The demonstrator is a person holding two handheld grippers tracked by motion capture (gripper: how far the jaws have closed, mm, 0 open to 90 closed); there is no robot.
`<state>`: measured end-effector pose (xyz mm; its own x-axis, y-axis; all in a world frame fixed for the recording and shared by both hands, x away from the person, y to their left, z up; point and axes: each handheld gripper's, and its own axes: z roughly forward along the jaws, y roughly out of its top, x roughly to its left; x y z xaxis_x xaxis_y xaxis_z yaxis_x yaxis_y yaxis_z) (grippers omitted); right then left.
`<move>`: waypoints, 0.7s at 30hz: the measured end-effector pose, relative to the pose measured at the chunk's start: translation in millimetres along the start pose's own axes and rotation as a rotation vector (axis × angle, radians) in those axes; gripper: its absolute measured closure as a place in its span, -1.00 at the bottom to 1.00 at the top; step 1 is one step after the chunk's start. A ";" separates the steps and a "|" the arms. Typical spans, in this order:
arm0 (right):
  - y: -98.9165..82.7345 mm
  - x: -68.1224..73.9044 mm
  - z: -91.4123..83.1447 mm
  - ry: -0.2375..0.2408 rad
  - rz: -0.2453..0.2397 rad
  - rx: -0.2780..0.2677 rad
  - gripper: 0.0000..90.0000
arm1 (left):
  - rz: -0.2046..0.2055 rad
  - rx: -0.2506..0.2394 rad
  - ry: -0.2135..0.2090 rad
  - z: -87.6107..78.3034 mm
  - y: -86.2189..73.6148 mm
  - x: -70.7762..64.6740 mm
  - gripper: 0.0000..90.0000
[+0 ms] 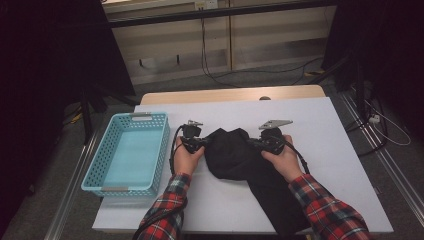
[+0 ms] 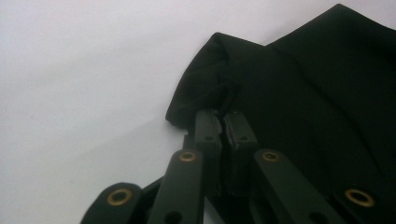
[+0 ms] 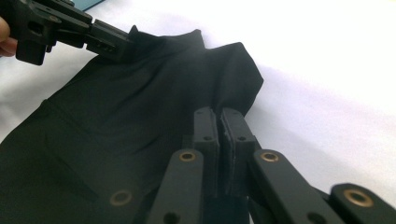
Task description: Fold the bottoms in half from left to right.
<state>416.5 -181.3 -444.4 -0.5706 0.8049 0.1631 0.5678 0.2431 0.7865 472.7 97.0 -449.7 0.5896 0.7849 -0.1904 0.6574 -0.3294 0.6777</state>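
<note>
— Hand-held gripper on the left (image 1: 204,142): how is it set, and why there?

— Its jaws are clamped on the left edge of the black garment (image 1: 235,155), as is seen in the left gripper view, where the pads (image 2: 208,127) are pressed together over a pinched fold of cloth. The right hand-held gripper (image 1: 251,143) is likewise clenched on the opposite edge; in the right gripper view the fabric is caught between the closed pads (image 3: 233,128). Judged from this, the cloth is held at two facing points so that it can be lifted, spread or folded evenly.

— And where is the garment itself found?

— It is laid on the white table (image 1: 320,130), around the middle, with its bunched upper part stretched between the two grips and a long tail trailed toward the near edge, past the right sleeve.

— What else is placed around it?

— A light blue basket (image 1: 163,150) is set along the left edge of the table, just beside the left hand, and it is seen to be unfilled. It is probably meant as the destination, though that is only a judgement.

— Is anything in the way?

— Nothing is seen between the cloth and the basket. The trailing tail may be dragged or snagged at the near edge if the cloth is raised, and the basket's near wall would have to be cleared.
</note>
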 end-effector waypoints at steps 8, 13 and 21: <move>11.5 6.1 -0.9 0.009 -0.035 -0.015 0.91 | -0.036 -0.053 0.021 -32.1 -2.5 8.6 0.93; 25.6 15.6 2.9 0.024 -0.074 -0.029 0.91 | -0.063 -0.068 0.051 -49.6 -8.3 11.9 0.93; 39.6 21.5 35.5 0.045 -0.105 -0.007 0.81 | -0.134 -0.055 0.061 -55.6 -20.8 18.3 0.83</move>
<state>447.8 -135.2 -430.9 -0.6529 0.7501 0.1055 0.4994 0.3215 0.8045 443.7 147.4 -427.8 0.4674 0.8508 -0.2399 0.7009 -0.1913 0.6871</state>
